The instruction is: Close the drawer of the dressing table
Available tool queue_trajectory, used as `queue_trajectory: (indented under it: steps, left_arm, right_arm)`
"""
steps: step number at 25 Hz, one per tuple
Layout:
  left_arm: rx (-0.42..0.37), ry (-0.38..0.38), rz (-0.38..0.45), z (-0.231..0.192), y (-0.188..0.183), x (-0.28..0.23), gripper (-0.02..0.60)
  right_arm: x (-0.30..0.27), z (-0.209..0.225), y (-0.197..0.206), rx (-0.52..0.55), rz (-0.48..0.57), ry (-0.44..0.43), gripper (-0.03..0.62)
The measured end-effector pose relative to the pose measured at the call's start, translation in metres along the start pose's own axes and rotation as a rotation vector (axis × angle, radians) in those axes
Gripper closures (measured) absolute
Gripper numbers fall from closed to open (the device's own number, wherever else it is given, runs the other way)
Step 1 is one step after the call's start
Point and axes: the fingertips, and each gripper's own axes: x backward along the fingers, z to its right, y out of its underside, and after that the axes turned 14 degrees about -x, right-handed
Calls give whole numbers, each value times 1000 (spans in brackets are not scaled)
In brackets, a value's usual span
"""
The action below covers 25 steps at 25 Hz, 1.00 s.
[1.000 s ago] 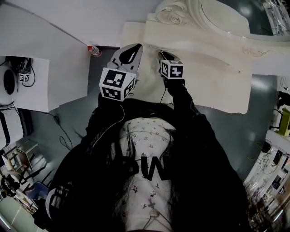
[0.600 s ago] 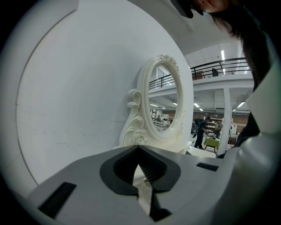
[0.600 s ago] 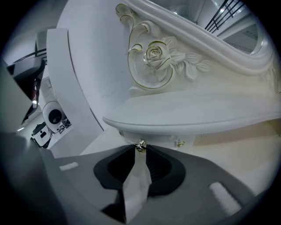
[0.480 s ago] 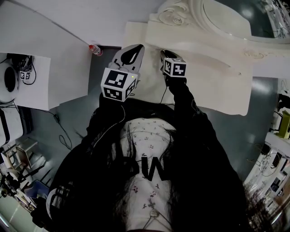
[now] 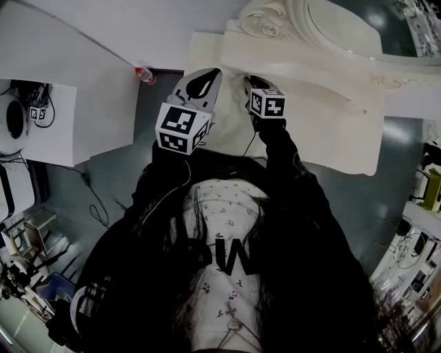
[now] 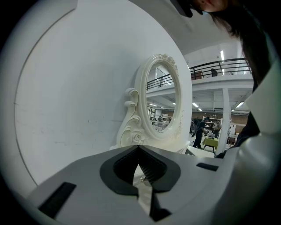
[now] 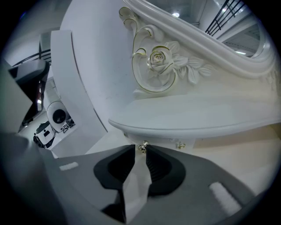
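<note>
Cream-painted and carved, the dressing table (image 5: 331, 117) is filling the upper right of the head view, with its oval mirror (image 5: 348, 21) standing at the back. Just below the mirror's rose carving, a shallow drawer (image 7: 160, 141) is sitting under a curved shelf; how far it is standing out cannot be told. The left gripper (image 6: 138, 148) is hanging off to the left of the mirror, its jaw tips meeting. A brass speck is showing in the slit behind them, and whether it is being pinched is unclear. The right gripper (image 7: 141, 150) is reaching in below the mirror, its jaws pressing in on the small brass knob (image 7: 142, 147) on the drawer's front. A second knob (image 7: 180, 144) is sitting just beside it to the right. The step in hand is looking like the grip before the push. The next move is likely calling for a straight, level shove toward the mirror, without letting the knob slip, until the front is sitting flush under the shelf.
</note>
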Motion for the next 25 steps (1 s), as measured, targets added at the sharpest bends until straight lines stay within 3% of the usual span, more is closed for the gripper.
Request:
queue_trajectory:
  steps: [11,25]
  left_arm:
    - [5,-10,-4,8,1,3,581]
    - [-2,-34,-20,37,-2,9,581]
  right_arm:
    - [41,-45,-23,45,91,-148,507]
    - [118,-88,-52,28,213,-313,508]
